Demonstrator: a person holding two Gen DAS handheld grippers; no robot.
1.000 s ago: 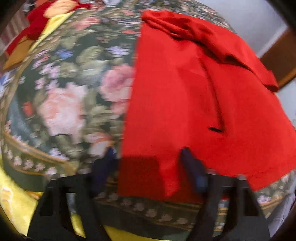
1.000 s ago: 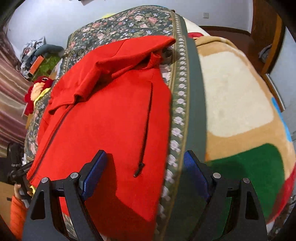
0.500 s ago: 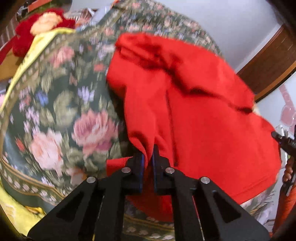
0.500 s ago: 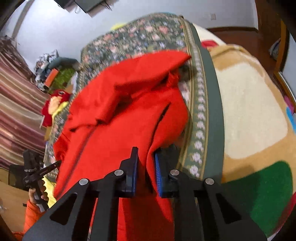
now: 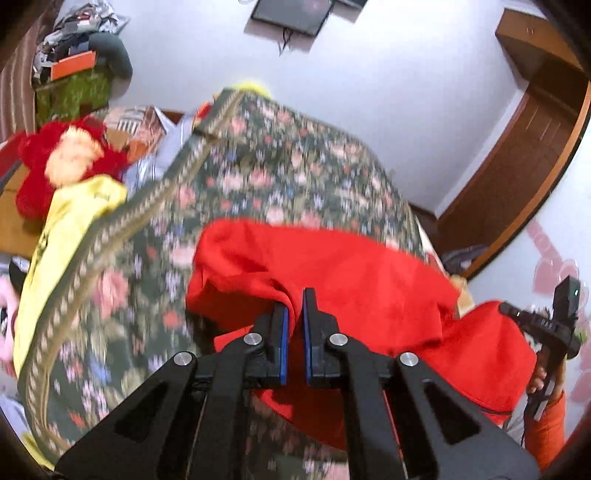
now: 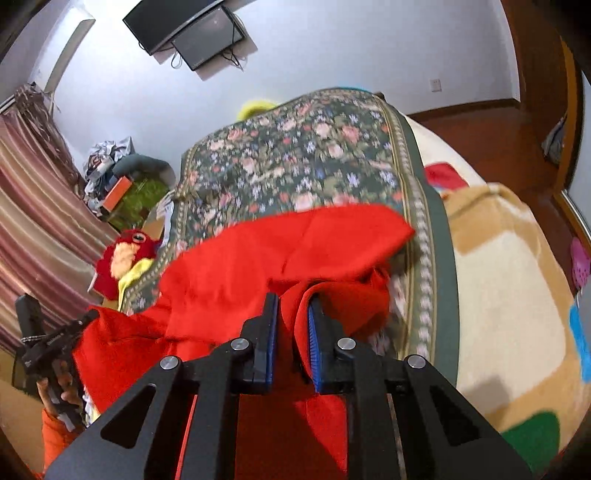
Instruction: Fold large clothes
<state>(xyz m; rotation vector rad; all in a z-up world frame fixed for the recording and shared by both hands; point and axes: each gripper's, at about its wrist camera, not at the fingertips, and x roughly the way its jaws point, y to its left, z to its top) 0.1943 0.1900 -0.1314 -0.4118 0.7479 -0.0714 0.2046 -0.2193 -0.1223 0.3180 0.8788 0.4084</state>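
Motion blur smears the floral bedspread [image 5: 280, 162]; the red garment's [image 5: 369, 280] hem is hidden.

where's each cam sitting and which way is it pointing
Left wrist: on the left claw, looking along its fingers over the red garment toward the wall; the right claw and hand show far right.
Right wrist: on the right claw, facing likewise; the left claw shows far left.
Shared: garment, floral bedspread, wall TV.

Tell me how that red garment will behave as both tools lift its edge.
Probably floppy: the red garment bunches into folds where the left tool pinches it. It likely sags between grips, as it droops beside the right tool. It seems thickish, so unlikely to slip from the pads.
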